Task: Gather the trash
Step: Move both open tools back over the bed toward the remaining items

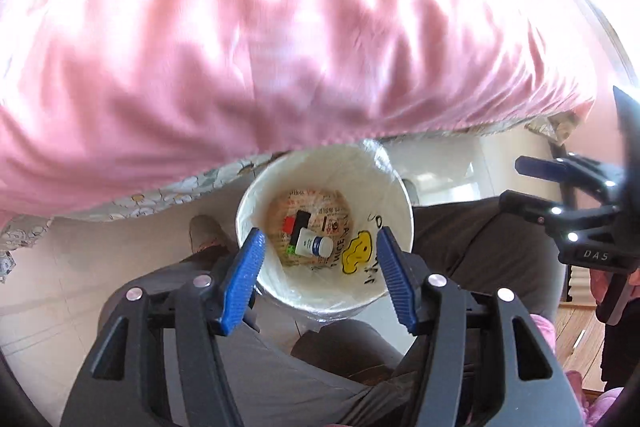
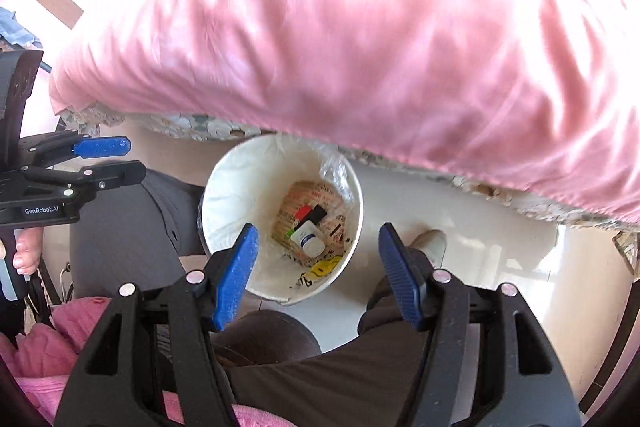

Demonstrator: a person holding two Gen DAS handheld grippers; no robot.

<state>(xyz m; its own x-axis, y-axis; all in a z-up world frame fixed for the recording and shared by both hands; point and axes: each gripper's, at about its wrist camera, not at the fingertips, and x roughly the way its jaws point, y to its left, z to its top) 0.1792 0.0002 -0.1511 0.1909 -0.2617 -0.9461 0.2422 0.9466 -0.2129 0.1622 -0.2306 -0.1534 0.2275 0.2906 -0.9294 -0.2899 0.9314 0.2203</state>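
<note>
Two brandings: "GenRobot.AI" left gripper (image 2: pixel 102 161), "DAS" right gripper (image 1: pixel 532 183)

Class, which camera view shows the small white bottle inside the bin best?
The left wrist view: the white bottle lies side-on, showing its dark blue band in the bin. The right wrist view shows the same bottle more end-on, so less of it is visible.
</note>
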